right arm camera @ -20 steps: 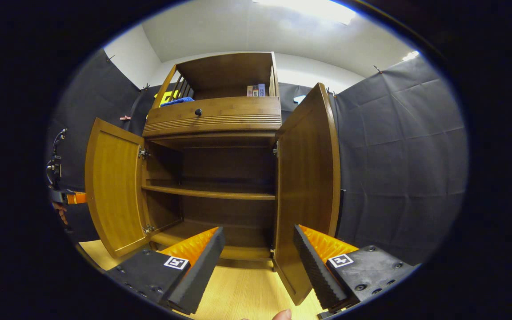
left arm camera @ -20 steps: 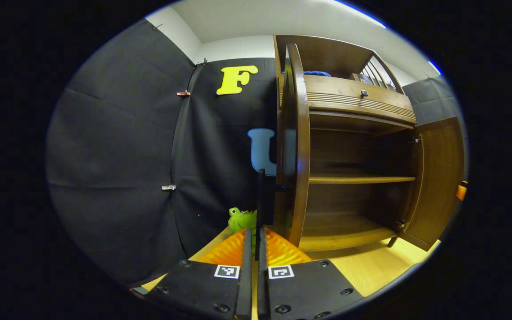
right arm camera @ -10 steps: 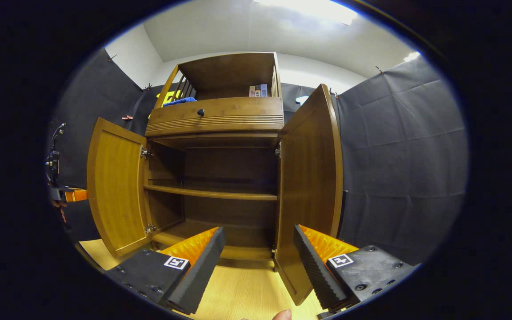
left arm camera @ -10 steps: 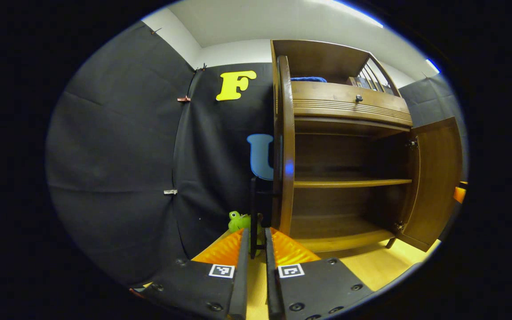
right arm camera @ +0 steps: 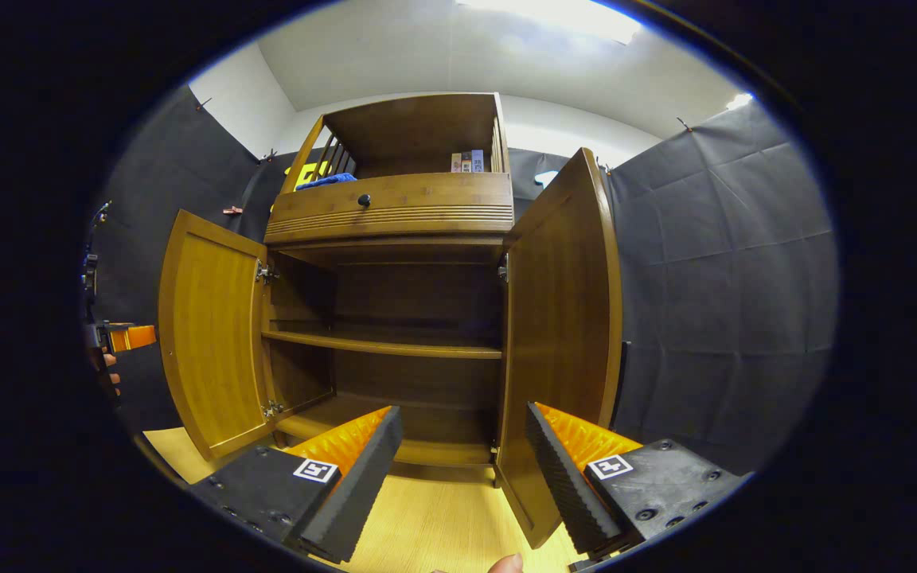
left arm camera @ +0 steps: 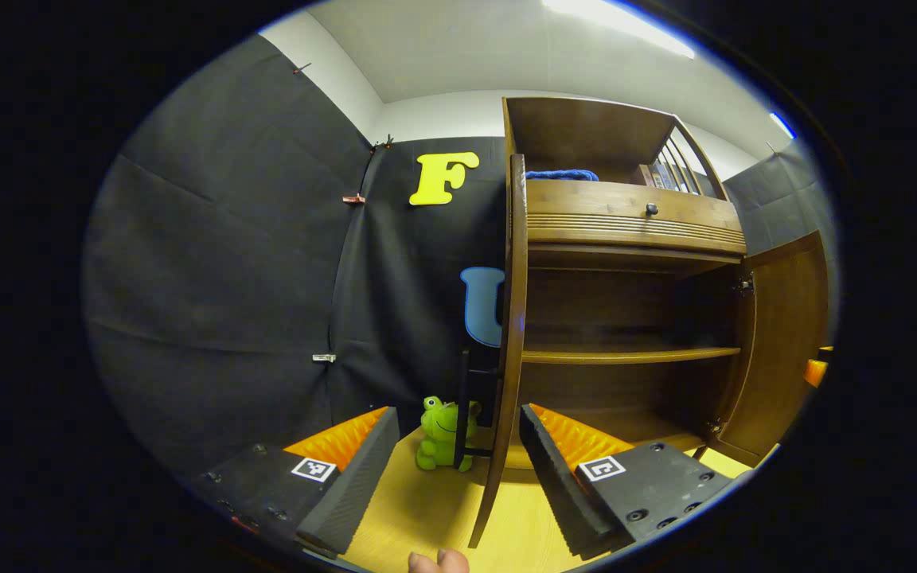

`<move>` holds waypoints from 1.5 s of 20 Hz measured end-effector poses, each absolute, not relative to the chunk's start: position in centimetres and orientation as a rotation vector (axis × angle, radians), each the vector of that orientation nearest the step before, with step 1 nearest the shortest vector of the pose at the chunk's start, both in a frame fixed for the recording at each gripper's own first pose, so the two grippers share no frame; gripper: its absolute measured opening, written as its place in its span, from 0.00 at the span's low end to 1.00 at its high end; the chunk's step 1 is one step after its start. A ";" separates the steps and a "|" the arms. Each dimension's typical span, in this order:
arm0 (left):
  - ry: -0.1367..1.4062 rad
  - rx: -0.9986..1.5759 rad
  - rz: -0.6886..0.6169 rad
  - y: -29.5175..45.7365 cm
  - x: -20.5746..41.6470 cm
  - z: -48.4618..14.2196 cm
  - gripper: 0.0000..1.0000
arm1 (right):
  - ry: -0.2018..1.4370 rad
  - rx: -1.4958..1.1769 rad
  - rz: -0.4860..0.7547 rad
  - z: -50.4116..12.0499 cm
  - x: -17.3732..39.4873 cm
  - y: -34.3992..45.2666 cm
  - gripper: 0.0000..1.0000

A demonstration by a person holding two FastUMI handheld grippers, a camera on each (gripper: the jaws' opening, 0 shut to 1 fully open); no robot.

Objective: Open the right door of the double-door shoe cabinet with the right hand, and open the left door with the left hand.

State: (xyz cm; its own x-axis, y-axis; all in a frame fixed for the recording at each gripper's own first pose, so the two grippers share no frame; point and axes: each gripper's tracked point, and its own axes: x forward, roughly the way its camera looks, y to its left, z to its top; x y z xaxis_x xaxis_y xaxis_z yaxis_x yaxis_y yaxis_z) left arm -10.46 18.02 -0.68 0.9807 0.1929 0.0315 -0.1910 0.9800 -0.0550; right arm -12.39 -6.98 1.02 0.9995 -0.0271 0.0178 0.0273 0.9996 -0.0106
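Your left gripper [left arm camera: 452, 477]: fingers spread, gripping nothing, straddling the edge-on brown wooden left door [left arm camera: 506, 350] | your right gripper [right arm camera: 464, 469]: fingers spread, empty, beside the brown wooden right door [right arm camera: 558, 334] | both doors stand open on the brown wooden double-door shoe cabinet [right arm camera: 395, 215] | green frog toy [left arm camera: 441, 434] sits on the floor behind the left door.

lower middle of the left gripper view, the green frog toy [left arm camera: 438, 434] is partly hidden behind the left door's handle [left arm camera: 464, 406], and the small items [right arm camera: 467, 161] on the cabinet's top shelf are too tiny to make out.
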 end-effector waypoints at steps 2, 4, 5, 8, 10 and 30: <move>-0.034 -0.049 0.175 16.7 -10.6 -0.6 0.95 | -0.018 -0.009 -0.024 1.2 -12.2 -6.9 0.98; -0.029 -0.036 0.154 15.2 -10.6 -0.6 0.94 | -0.018 -0.008 -0.021 1.2 -12.0 -6.9 0.98; -0.022 -0.027 0.136 14.2 -10.5 -0.7 0.95 | -0.018 -0.007 -0.016 1.2 -12.0 -6.6 0.98; 0.000 0.008 0.088 11.3 -9.9 -1.2 0.95 | -0.020 -0.012 -0.006 1.2 -11.7 -6.4 0.98; 0.011 0.027 0.067 9.7 -9.5 -1.5 0.94 | -0.020 -0.016 0.001 1.2 -11.6 -6.1 0.98; 0.016 0.015 -0.017 1.0 -7.4 -2.0 0.95 | -0.013 -0.021 0.045 0.7 -9.7 -5.4 0.99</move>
State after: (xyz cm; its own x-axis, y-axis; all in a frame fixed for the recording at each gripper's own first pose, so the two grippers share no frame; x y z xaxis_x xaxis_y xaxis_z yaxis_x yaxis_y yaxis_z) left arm -7.36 0.99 -2.01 0.9997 -0.0168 -0.0156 0.0171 0.9997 0.0145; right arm -9.73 -5.40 0.72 0.9989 0.0451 0.0125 -0.0449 0.9988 -0.0212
